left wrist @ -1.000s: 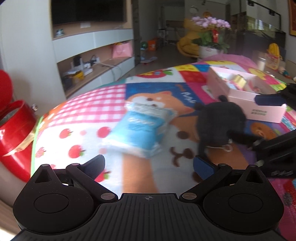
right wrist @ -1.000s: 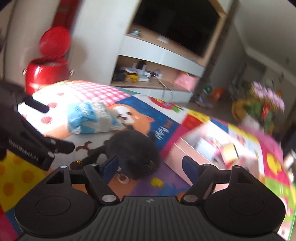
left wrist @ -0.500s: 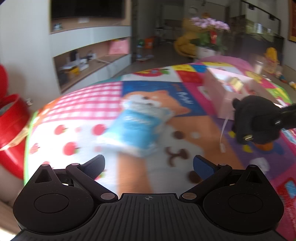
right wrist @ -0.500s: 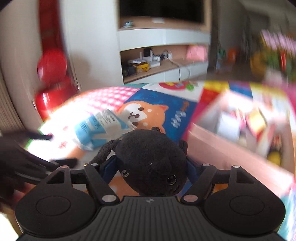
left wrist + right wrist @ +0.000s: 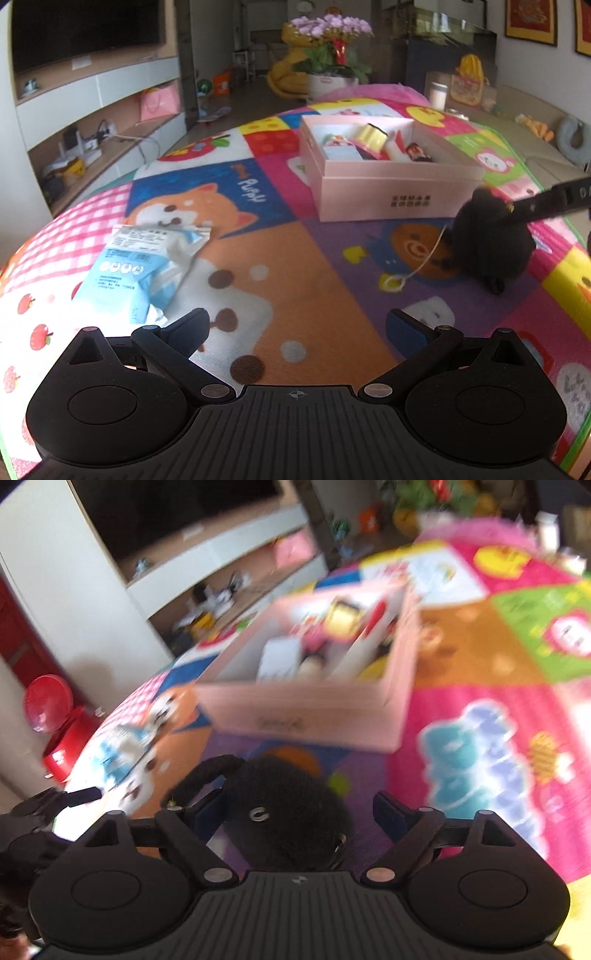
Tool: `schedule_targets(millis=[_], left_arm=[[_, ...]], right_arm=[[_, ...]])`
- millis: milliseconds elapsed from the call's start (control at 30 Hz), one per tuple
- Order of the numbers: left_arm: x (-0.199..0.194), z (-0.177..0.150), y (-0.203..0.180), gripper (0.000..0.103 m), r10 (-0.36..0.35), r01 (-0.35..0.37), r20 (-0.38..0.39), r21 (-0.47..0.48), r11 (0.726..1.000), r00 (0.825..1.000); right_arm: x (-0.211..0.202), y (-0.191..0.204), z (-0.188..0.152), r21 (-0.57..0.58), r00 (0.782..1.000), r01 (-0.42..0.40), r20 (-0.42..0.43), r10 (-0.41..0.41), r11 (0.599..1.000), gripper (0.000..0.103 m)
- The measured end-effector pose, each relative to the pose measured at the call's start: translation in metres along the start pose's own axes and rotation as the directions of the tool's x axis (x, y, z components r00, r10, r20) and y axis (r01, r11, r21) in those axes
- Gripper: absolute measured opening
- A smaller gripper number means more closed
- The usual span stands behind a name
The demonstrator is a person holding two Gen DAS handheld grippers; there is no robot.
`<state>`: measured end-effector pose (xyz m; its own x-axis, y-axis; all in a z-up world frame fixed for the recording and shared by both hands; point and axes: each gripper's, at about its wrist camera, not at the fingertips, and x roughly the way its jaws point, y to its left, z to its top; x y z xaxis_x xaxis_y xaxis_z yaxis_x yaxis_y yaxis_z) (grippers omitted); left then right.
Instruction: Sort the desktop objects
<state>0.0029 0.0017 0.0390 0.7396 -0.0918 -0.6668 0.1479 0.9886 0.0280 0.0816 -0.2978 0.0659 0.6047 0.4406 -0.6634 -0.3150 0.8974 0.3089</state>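
A black plush toy (image 5: 284, 812) sits between the wide-apart fingers of my right gripper (image 5: 301, 812); the left finger touches it, the right finger stands clear. In the left wrist view the toy (image 5: 487, 240) is at the right on the colourful mat, with the right gripper's finger (image 5: 554, 201) over it and a white string loop (image 5: 393, 284) trailing from it. My left gripper (image 5: 295, 328) is open and empty above the mat. A blue and white packet (image 5: 144, 266) lies ahead of it to the left. A pink box (image 5: 388, 195) holding several small items stands beyond.
The play mat (image 5: 295, 258) covers a raised surface. A red bin (image 5: 62, 753) stands at the left past the mat's edge. A TV shelf unit (image 5: 92, 110) lines the left wall. A flower pot (image 5: 332, 55) and a cup (image 5: 438, 94) are at the far end.
My right gripper closed on the plush toy, carried it right toward the pink box, and now its jaws are wide apart around it. The left gripper drew back from the packet.
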Motion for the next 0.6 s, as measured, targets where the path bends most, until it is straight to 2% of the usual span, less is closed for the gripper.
schedule_targets(millis=[133, 267, 467, 533, 600], left_arm=[[0.003, 0.0, 0.008, 0.103, 0.088, -0.088, 0.015, -0.005, 0.996, 0.996], [0.002, 0.004, 0.029, 0.103, 0.186, -0.185, 0.054, -0.019, 0.983, 0.981], [0.025, 0.011, 0.07, 0.103, 0.333, -0.335, 0.046, 0.05, 0.941, 0.942], [0.034, 0.01, 0.084, 0.103, 0.349, -0.35, 0.026, 0.049, 0.935, 0.937], [0.041, 0.011, 0.096, 0.103, 0.334, -0.334, 0.006, 0.017, 0.942, 0.943]], right_arm=[[-0.007, 0.003, -0.004, -0.043, 0.994, 0.089, 0.065, -0.086, 0.995, 0.093], [-0.015, 0.004, -0.006, -0.042, 0.969, 0.204, 0.151, -0.195, 0.978, 0.099], [-0.037, 0.0, -0.008, 0.035, 0.963, 0.17, 0.206, -0.174, 0.985, 0.099], [-0.048, 0.001, -0.012, 0.059, 0.957, 0.161, 0.233, -0.171, 0.985, 0.1], [-0.054, 0.002, -0.017, 0.084, 0.953, 0.164, 0.244, -0.18, 0.983, 0.103]])
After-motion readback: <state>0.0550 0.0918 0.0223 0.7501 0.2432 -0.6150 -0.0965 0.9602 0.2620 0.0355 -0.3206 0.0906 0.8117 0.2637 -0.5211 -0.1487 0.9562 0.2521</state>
